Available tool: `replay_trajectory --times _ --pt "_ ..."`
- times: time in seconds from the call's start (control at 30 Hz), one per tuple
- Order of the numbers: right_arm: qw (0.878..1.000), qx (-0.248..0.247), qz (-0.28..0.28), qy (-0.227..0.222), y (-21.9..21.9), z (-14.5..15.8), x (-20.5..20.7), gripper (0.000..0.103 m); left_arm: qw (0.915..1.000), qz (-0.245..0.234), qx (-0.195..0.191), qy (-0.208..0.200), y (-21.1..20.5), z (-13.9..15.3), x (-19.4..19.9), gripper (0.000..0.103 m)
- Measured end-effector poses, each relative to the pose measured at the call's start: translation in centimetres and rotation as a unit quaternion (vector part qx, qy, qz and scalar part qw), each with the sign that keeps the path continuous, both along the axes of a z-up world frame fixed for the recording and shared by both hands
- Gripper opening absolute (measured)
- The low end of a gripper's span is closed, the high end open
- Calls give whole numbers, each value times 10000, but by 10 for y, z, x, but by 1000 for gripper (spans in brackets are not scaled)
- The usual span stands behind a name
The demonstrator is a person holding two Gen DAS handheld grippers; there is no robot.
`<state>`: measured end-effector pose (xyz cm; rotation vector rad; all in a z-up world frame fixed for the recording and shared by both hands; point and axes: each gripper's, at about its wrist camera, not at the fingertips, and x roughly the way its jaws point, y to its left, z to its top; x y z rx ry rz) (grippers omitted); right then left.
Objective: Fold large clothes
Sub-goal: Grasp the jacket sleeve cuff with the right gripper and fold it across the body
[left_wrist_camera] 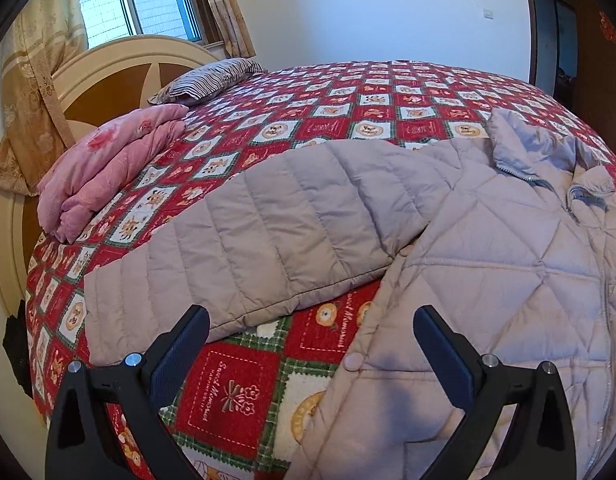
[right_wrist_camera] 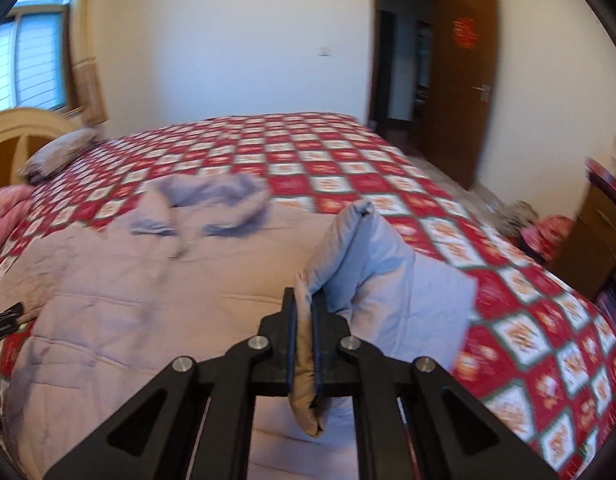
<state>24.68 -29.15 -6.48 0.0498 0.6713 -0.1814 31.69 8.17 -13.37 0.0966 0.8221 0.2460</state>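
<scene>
A pale lilac-grey quilted jacket (left_wrist_camera: 487, 264) lies spread on the bed, front up, collar toward the far side. Its left sleeve (left_wrist_camera: 244, 236) stretches out flat toward the headboard. My left gripper (left_wrist_camera: 311, 324) hovers open just above the gap between that sleeve and the jacket's body, with nothing between its fingers. In the right wrist view the jacket (right_wrist_camera: 120, 280) fills the left half, blurred. My right gripper (right_wrist_camera: 304, 304) is shut on the jacket's right sleeve (right_wrist_camera: 359, 256), which stands lifted off the bed, cuff end hanging below the pads.
A red, white and green patchwork bedspread (left_wrist_camera: 347, 120) covers the bed. A folded pink quilt (left_wrist_camera: 108, 168) and a striped pillow (left_wrist_camera: 208, 80) lie by the cream headboard (left_wrist_camera: 120, 68). An open brown door (right_wrist_camera: 463, 80) and a wooden cabinet (right_wrist_camera: 595, 228) stand at the right.
</scene>
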Motion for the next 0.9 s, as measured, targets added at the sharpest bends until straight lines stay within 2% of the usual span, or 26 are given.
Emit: replay_trajectory --times 0.23,0.4,0.5,0.53,0.57,0.6,0.67,0.7,0.8,0.9 --pt "9969 35 757 212 76 -32 43 9 9997 213 77 -4 24 -7 2 102" --pt "9931 0 1105 397 115 -56 59 9 9995 296 54 48 34 -10 3 102" --pt "9889 4 1325 672 130 -72 66 12 9996 267 65 103 32 -9 4 102" --pt "9883 19 1352 703 132 -74 67 15 9996 262 67 98 30 -7 3 102" --pt "9874 58 1410 712 134 -74 64 31 9997 244 46 81 28 -4 3 102" --pt "9861 129 1502 705 134 -72 60 60 9997 220 20 44 26 0 2 102" --pt "9853 240 1629 452 132 -61 41 82 9998 177 11 -16 19 8 0 102" --pt "9855 192 1666 254 129 -54 29 82 9999 130 -4 -55 14 13 -2 102" --pt "9862 -14 1655 112 115 -41 5 82 9999 -52 -78 -146 -10 25 -4 102" --pt "9920 34 1265 -22 79 -35 -11 82 9991 -358 -213 -102 -46 30 -4 102"
